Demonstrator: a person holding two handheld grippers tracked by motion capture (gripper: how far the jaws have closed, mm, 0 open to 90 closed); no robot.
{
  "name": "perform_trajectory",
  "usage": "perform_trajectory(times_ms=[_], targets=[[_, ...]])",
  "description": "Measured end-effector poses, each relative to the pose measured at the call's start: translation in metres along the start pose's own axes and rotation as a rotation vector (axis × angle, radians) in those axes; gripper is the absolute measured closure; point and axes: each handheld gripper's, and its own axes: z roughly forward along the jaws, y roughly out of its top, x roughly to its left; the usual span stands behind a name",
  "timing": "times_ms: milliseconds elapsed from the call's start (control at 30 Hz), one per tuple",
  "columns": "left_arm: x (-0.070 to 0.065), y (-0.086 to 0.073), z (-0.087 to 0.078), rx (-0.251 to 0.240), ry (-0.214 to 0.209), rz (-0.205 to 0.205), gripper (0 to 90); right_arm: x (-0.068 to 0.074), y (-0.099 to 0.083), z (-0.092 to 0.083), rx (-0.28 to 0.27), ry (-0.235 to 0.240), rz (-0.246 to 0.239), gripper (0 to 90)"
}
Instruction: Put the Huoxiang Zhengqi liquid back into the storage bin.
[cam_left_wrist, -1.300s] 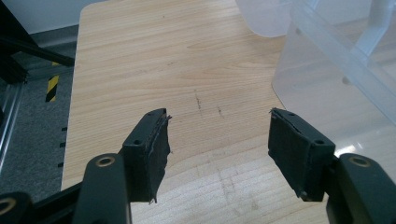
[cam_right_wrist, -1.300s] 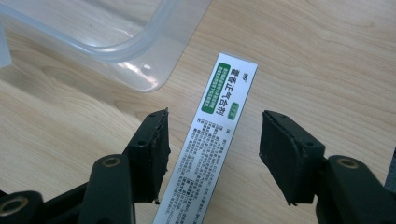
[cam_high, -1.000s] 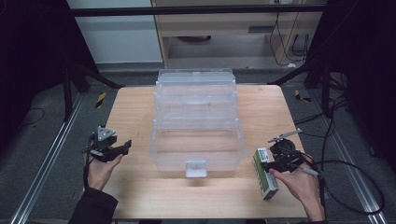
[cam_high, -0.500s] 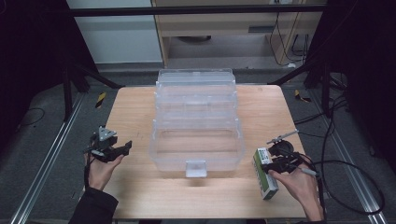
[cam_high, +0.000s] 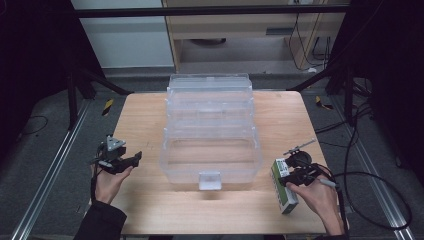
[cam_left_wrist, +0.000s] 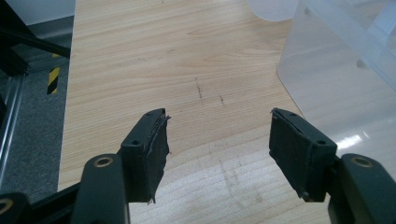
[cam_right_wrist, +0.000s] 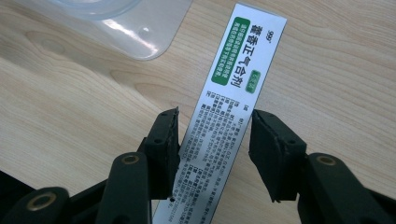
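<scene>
A white and green medicine box (cam_high: 284, 186) (cam_right_wrist: 243, 60) lies flat on the wooden table (cam_high: 145, 115), near its right front corner. My right gripper (cam_high: 290, 172) (cam_right_wrist: 215, 140) is lowered over the box, one jaw on each long side. Its jaws have just been closing with the box between them, and a thin gap still shows at the right-hand pad (cam_right_wrist: 273, 154). My left gripper (cam_high: 132, 159) (cam_left_wrist: 219, 140) hovers open over bare wood at the table's left front, with nothing between its pads.
A large clear plastic storage box (cam_high: 210, 150) (cam_left_wrist: 336, 70) with stepped open trays stands in the middle of the table, between the two hands. Its corner (cam_right_wrist: 116, 18) lies just beyond the medicine box. Cables trail off the right edge.
The right gripper's jaws have narrowed around the medicine box, and the hand has shifted only slightly. The left hand and gripper have stayed put.
</scene>
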Motion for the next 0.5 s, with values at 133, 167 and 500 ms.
perform_trajectory(times_ms=[133, 167, 500], targets=[[0.0000, -0.0001, 0.0005, 0.005, 0.001, -0.001, 37.2, -0.0006, 0.0012, -0.0006, 0.011, -0.016, 0.001, 57.6], [0.0000, -0.0001, 0.0006, 0.005, 0.002, 0.000, 37.2, -0.0013, 0.0013, -0.0007, 0.012, -0.022, -0.005, 58.8], [-0.0010, 0.0000, 0.0014, 0.013, -0.003, 0.010, 37.4, -0.0024, 0.0049, -0.0008, 0.050, -0.047, -0.037, 61.7]])
